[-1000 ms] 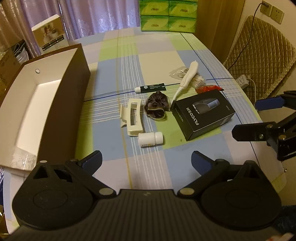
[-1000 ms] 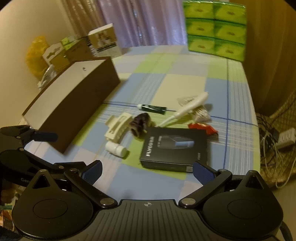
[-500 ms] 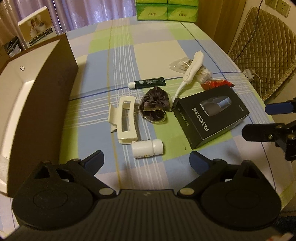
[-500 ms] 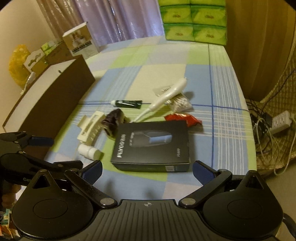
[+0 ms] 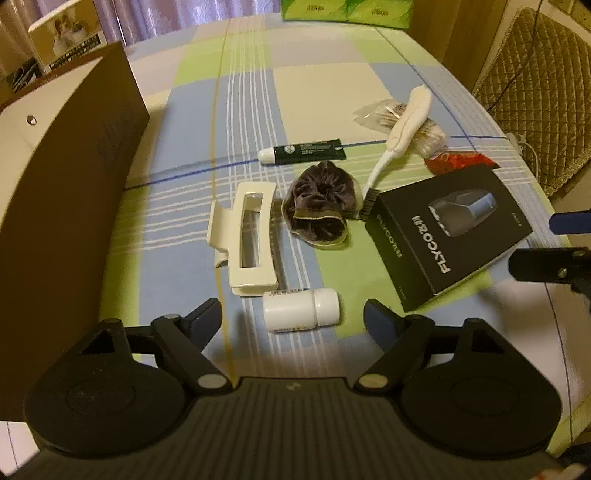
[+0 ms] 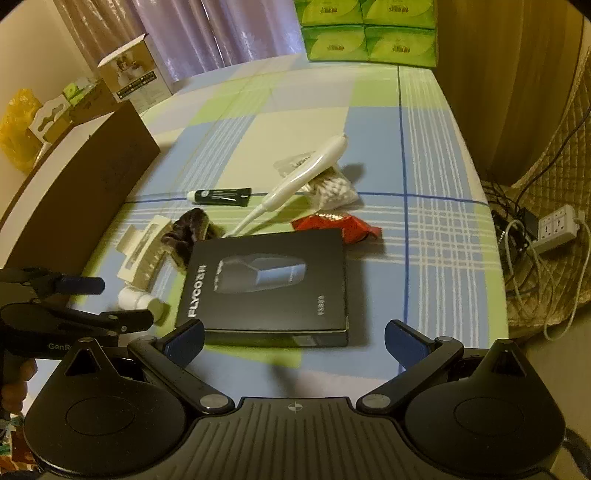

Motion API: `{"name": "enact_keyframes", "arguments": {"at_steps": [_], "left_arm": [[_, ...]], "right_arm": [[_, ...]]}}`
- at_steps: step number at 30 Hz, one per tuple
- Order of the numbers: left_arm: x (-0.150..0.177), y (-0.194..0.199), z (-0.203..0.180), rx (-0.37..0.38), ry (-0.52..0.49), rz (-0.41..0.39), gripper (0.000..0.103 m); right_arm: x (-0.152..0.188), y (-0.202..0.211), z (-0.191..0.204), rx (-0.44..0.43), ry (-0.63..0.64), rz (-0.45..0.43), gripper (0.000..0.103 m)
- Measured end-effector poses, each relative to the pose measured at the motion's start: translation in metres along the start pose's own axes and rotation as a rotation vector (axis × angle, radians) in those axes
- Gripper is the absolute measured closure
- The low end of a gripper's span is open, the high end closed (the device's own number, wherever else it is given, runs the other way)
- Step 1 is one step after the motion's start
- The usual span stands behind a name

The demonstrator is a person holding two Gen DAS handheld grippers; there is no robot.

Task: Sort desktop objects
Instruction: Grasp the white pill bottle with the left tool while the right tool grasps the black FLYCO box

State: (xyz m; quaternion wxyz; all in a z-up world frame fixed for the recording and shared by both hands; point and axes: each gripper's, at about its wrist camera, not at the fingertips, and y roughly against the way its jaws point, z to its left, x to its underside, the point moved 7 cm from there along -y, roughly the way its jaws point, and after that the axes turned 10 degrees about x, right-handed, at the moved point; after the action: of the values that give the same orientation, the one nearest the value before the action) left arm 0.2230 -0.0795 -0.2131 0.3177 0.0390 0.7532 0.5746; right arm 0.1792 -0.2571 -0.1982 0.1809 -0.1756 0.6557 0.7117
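A small white bottle (image 5: 301,310) lies on its side on the checked cloth, just ahead of my open left gripper (image 5: 293,319). Beyond it lie a cream hair claw (image 5: 249,242), a dark scrunchie (image 5: 321,208), a dark green tube (image 5: 304,151) and a white long-handled brush (image 5: 400,127). The black FLYCO box (image 6: 267,282) lies flat right in front of my open right gripper (image 6: 293,338), whose fingers are about as wide apart as the box. A red wrapper (image 6: 338,225) and a clear bag of cotton swabs (image 6: 330,186) lie behind the box.
A large brown box with a white inside (image 5: 62,177) stands open along the table's left side. Green tissue packs (image 6: 367,31) are stacked at the far edge, beside a white carton (image 6: 135,75). A quilted chair (image 5: 532,85) and a power strip (image 6: 556,227) sit past the right edge.
Both grippers have come forward and lower toward the objects. The white bottle is now close before the left fingers and the black box close before the right fingers. Nothing on the table has moved.
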Motion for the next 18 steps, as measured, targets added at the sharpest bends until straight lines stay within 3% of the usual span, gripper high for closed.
{"name": "enact_keyframes", "arguments": {"at_steps": [8,15,18], "left_arm": [[-0.001,-0.013,0.003,0.009,0.04,0.005,0.031],[0.003,-0.019,0.009,0.016,0.063,0.003,0.061],[0.006,-0.016,0.01,0.009,0.058,-0.005,0.061]], "right_arm": [[-0.002,-0.005,-0.008,0.001,-0.004,0.01,0.002],[-0.006,-0.004,-0.008,-0.027,0.064,-0.01,0.002],[-0.007,-0.007,-0.009,-0.048,0.089,-0.011,0.002]]}}
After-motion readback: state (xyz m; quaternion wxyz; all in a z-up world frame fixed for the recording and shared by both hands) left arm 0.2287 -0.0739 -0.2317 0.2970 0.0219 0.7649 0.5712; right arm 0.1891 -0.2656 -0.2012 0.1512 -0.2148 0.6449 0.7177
